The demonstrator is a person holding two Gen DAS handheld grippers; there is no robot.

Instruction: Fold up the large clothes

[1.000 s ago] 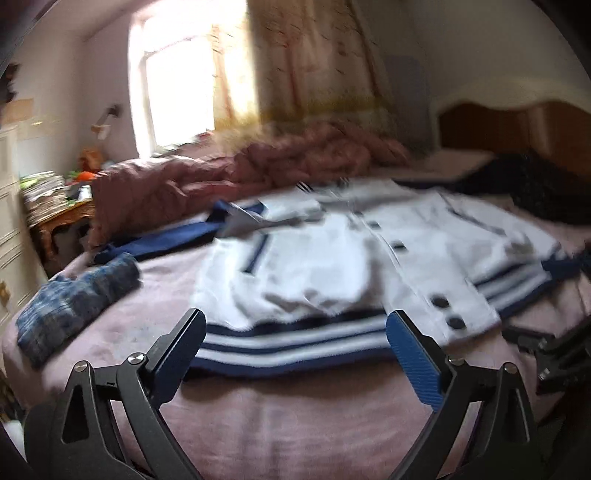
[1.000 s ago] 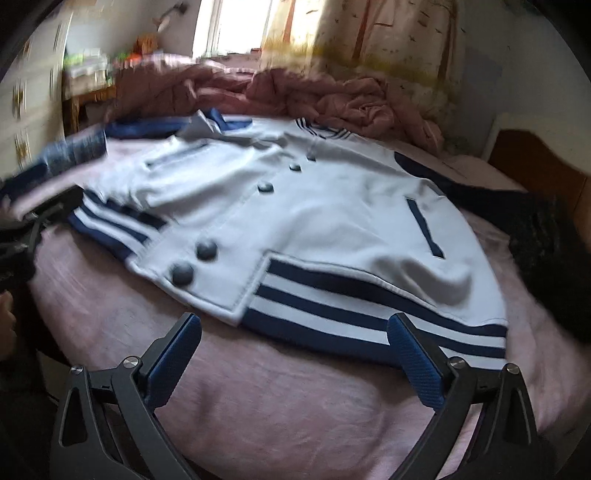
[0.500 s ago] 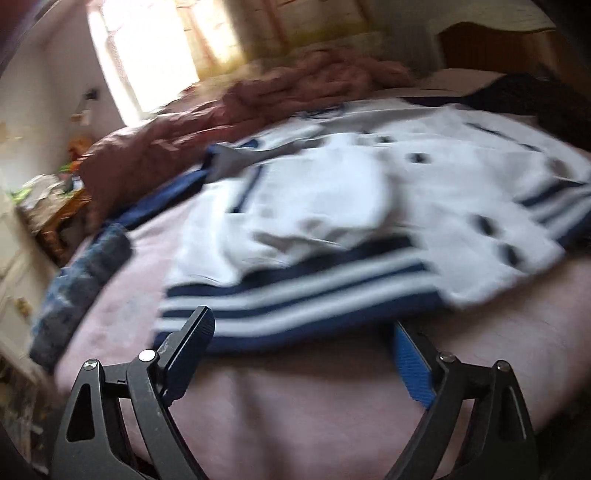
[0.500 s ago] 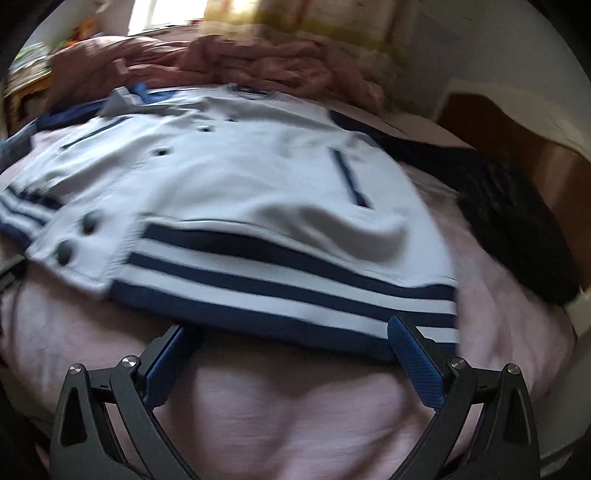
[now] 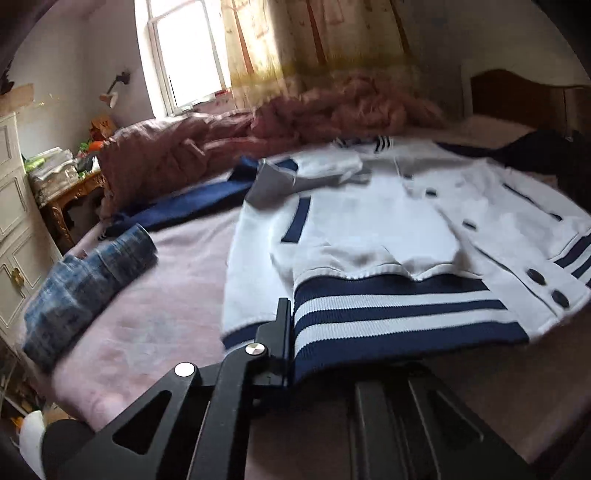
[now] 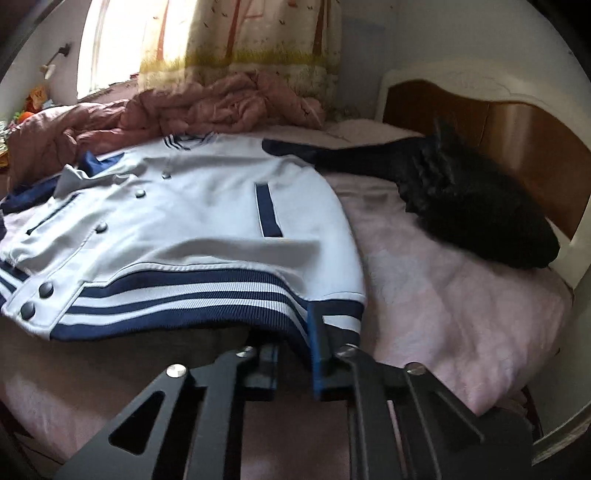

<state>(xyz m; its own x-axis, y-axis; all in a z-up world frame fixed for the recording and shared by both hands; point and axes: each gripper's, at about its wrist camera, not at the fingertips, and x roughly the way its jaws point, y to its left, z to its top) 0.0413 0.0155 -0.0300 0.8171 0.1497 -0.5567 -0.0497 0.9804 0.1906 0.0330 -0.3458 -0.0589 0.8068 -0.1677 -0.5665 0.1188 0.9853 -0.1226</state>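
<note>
Daylight pours through the window [image 5: 188, 55], blown out to plain white, and glows through the patterned curtain [image 6: 240, 33] beside it. The white jacket [image 5: 388, 229] catches that light brightly, while the near edge of the bed [image 6: 461, 280] falls into soft shadow. Both fisheye views bend the room at the rims, with dark corners. Fabric folds look smeared with slight motion blur; the black garment [image 6: 476, 199] shows no detail.
</note>
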